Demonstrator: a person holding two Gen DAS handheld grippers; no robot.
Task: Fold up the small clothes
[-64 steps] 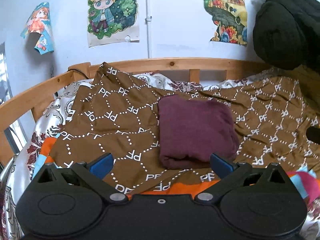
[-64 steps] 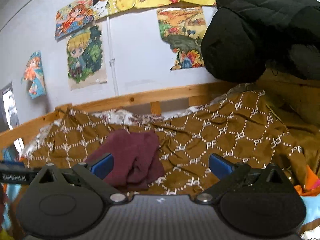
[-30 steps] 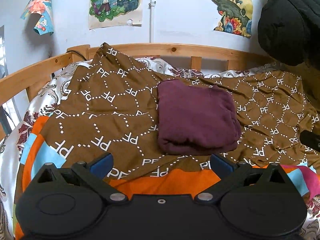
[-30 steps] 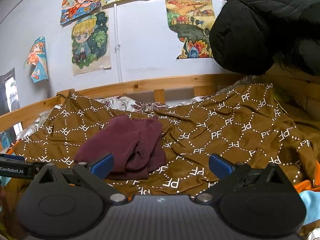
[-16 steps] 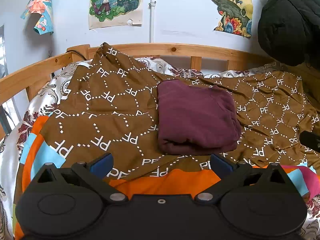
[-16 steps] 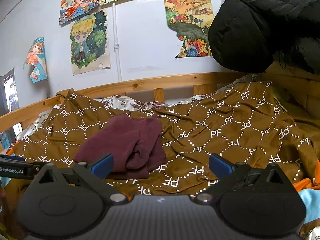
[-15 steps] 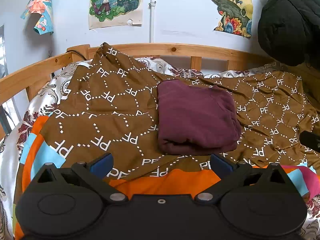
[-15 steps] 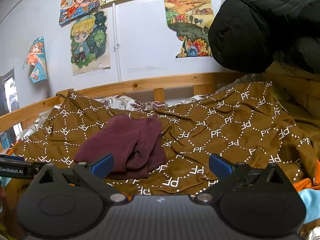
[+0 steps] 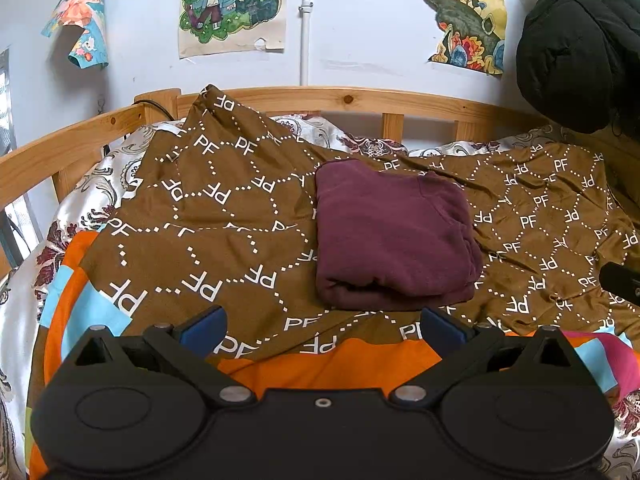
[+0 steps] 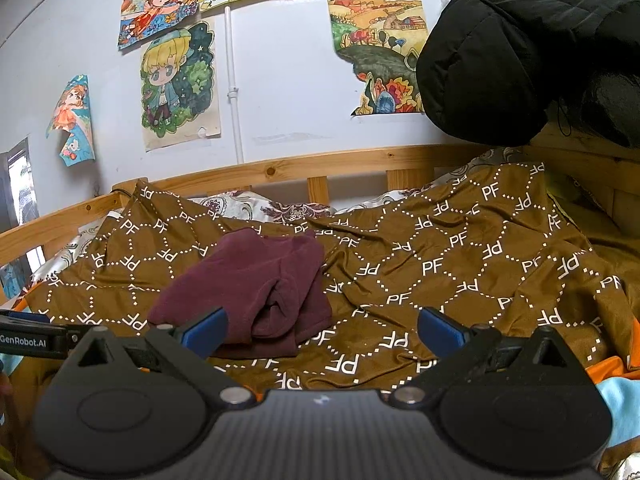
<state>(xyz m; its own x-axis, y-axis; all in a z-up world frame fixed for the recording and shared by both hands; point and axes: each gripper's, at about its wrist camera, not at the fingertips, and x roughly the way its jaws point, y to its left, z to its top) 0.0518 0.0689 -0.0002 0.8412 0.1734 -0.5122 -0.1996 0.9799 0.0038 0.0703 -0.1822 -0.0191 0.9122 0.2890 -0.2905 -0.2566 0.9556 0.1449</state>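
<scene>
A maroon garment (image 9: pixel 392 232) lies folded into a thick square on the brown patterned blanket (image 9: pixel 224 216). My left gripper (image 9: pixel 320 326) is open and empty, held just short of the garment's near edge. In the right wrist view the garment (image 10: pixel 248 284) lies left of centre on the blanket (image 10: pixel 460 272). My right gripper (image 10: pixel 320 330) is open and empty, held back from the garment's right side. The left gripper's body (image 10: pixel 28 338) shows at the left edge of that view.
A wooden bed rail (image 9: pixel 352 100) runs along the back and left. A black puffer jacket (image 10: pixel 528 48) hangs at the upper right. Posters (image 9: pixel 232 4) are on the wall. An orange and blue cover (image 9: pixel 328 364) lies under the blanket's near edge.
Two seconds ago both grippers drew back and lifted slightly. Over the last second nothing has visibly moved. The garment stays folded in place.
</scene>
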